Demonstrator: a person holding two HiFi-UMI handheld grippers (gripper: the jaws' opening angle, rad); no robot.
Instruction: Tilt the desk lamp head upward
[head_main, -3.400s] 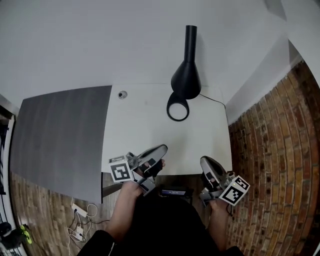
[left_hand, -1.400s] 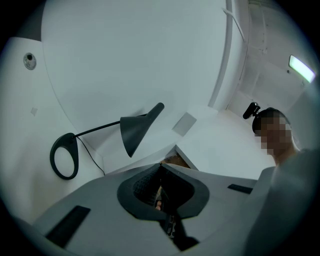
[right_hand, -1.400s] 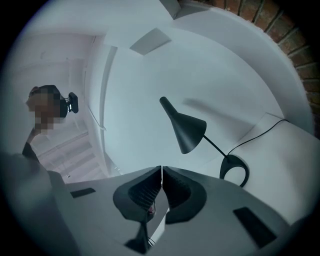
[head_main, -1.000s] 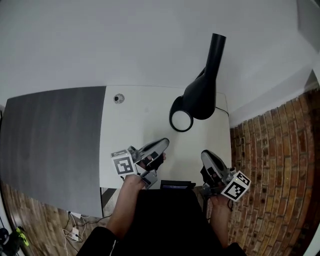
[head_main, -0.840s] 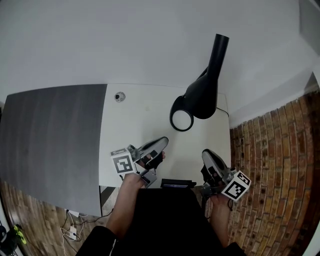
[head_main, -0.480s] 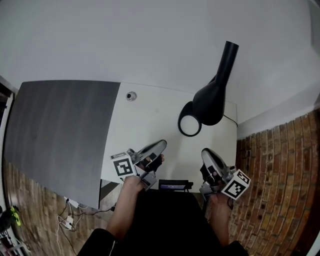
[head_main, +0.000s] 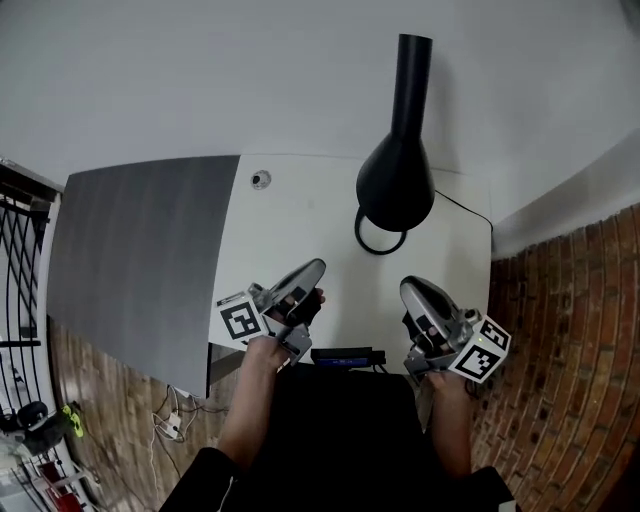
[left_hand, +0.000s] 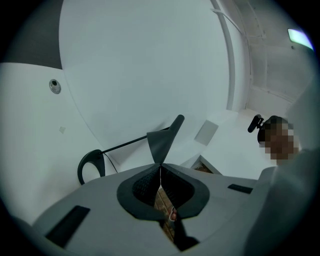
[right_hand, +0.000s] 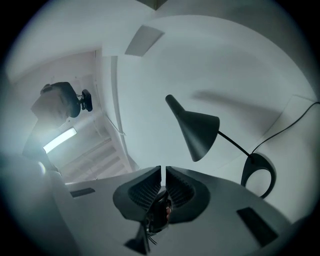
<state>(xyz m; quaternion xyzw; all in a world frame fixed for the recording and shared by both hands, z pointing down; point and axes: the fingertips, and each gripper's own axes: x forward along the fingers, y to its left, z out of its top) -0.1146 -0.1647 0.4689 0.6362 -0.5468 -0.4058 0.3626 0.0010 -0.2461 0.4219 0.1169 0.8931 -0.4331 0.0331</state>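
A black desk lamp stands at the back of the white desk (head_main: 300, 220). Its cone head (head_main: 396, 185) hangs over a ring base (head_main: 372, 240), with the tube end (head_main: 413, 70) rising toward the wall. My left gripper (head_main: 316, 270) hovers over the desk's front edge, shut and empty, well short of the lamp. My right gripper (head_main: 408, 288) is beside it at the front right, also shut and empty. In the left gripper view the lamp head (left_hand: 162, 142) shows just past the gripper (left_hand: 160, 172). In the right gripper view the head (right_hand: 197, 130) and the base (right_hand: 260, 175) lie beyond the gripper (right_hand: 163, 172).
A dark grey panel (head_main: 140, 250) adjoins the desk on the left. A round grommet (head_main: 260, 180) sits at the desk's back left. The lamp's cable (head_main: 462, 207) runs off to the right. A black device (head_main: 345, 357) sits under the front edge. Brick floor (head_main: 570, 330) lies to the right.
The head view has swung, so the lamp now appears more centred and upright. Both grippers have stayed shut near the desk's front edge, the right one shifting slightly. Nothing touches the lamp.
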